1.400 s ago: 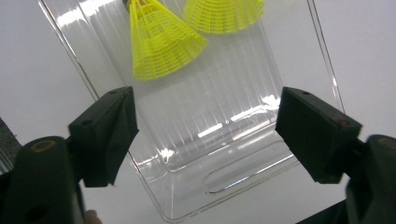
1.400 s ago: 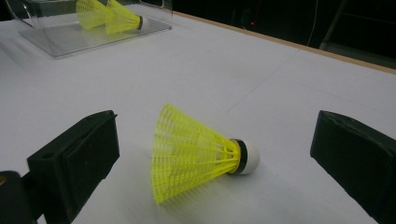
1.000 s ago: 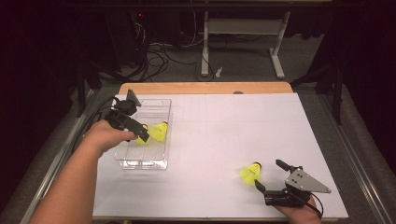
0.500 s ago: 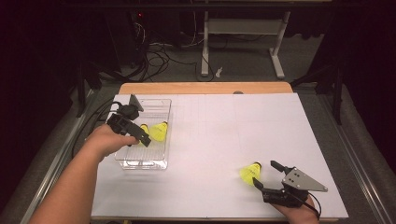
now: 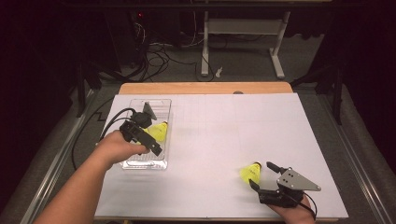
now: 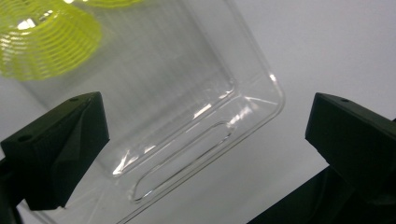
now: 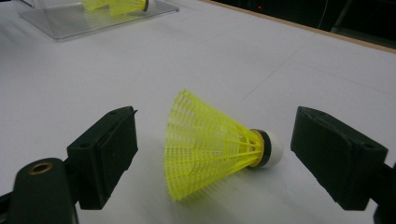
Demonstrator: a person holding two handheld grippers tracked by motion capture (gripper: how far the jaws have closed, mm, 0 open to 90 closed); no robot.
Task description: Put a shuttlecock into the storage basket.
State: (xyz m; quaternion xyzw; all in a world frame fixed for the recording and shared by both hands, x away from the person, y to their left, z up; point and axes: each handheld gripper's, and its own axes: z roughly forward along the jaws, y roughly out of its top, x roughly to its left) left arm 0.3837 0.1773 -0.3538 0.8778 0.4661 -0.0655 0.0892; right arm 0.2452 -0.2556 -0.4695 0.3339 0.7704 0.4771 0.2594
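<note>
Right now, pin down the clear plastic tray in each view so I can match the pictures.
High view: clear tray left of centre, under the left gripper.
Left gripper view: tray corner between the jaws.
Right gripper view: tray far, upper left.
Shared landmark: the yellow shuttlecocks inside it.

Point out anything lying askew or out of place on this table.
One yellow shuttlecock lies tipped on its side on the white table, apart from the clear tray that holds the other shuttlecocks. The open right gripper flanks it. Nothing looks spilled or damaged.

No readable text, label, brand or number anywhere (table sheet, clear tray and shuttlecocks all unmarked)
</note>
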